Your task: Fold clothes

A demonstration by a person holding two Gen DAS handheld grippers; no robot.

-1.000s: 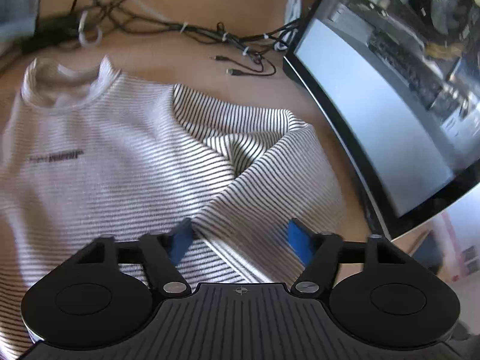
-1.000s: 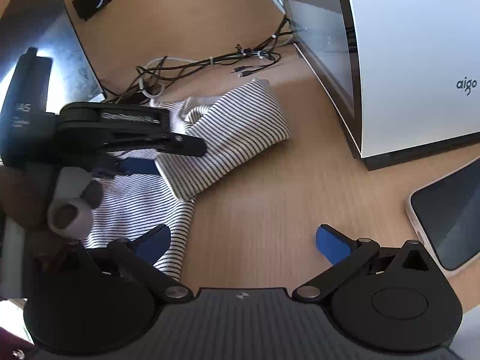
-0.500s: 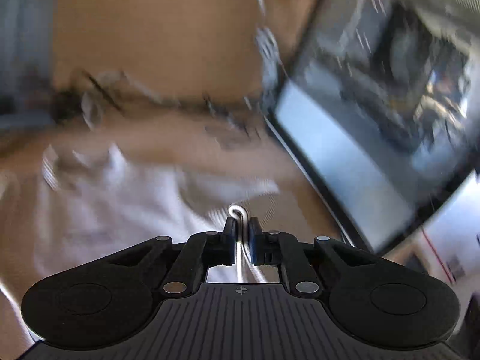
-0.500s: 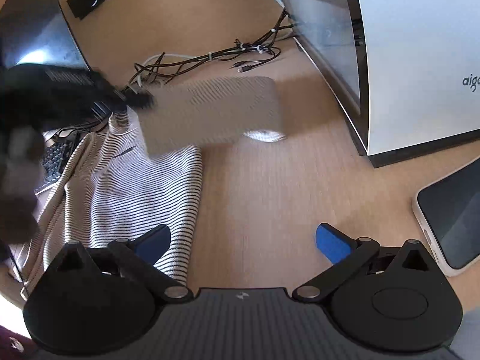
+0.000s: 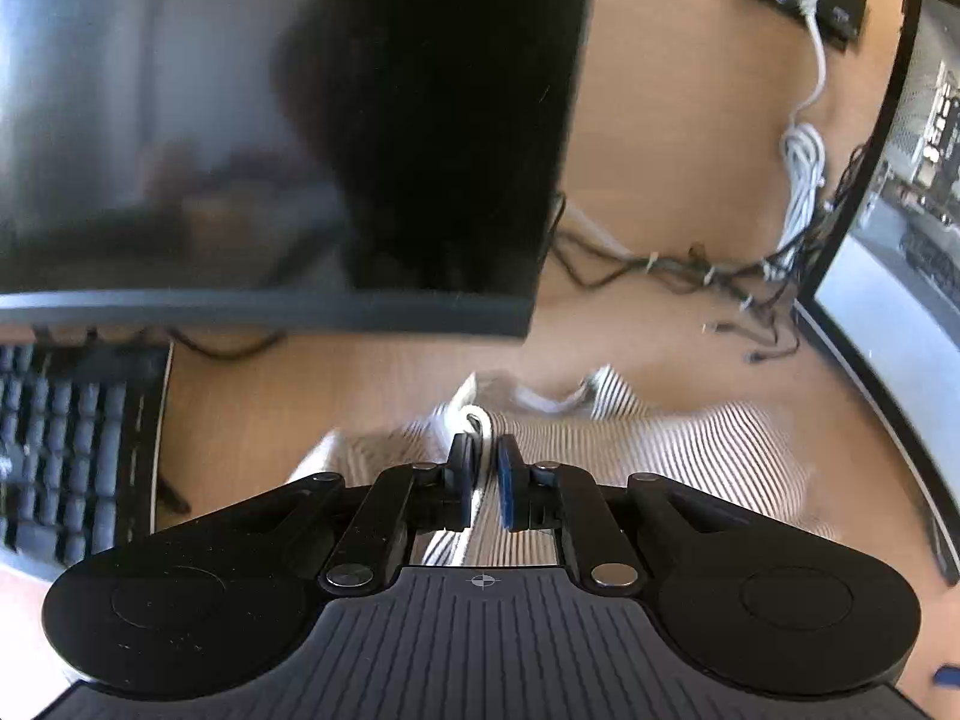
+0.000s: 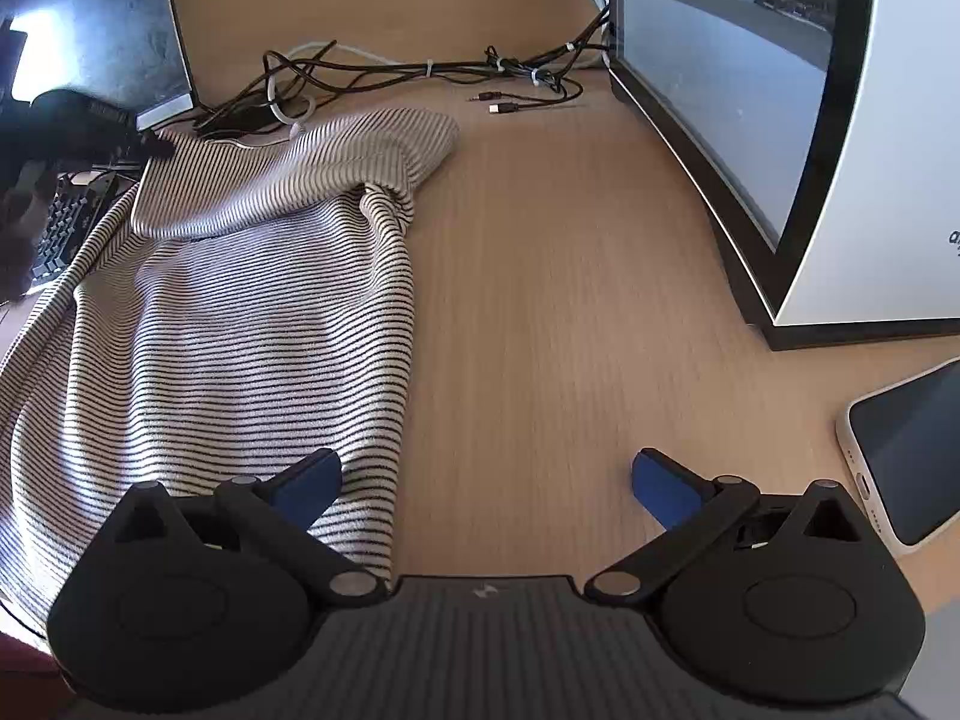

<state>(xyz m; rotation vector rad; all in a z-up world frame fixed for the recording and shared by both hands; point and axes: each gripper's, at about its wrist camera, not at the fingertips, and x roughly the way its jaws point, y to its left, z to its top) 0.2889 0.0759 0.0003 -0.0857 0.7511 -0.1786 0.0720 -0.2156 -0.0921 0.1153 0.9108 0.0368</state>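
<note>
since a second ago the left gripper [image 5: 487,471] has clamped onto the striped shirt's [image 5: 630,444] sleeve and carried it toward the dark monitor [image 5: 270,120], keyboard [image 5: 66,444] alongside, tangled cables [image 5: 678,267] behind. from the right wrist, the right gripper [image 6: 486,480] hangs apart (holding nothing) over the wooden desk [image 6: 540,300]; the shirt lies left, a phone [image 6: 906,450] and white computer case [image 6: 870,180] right.
</note>
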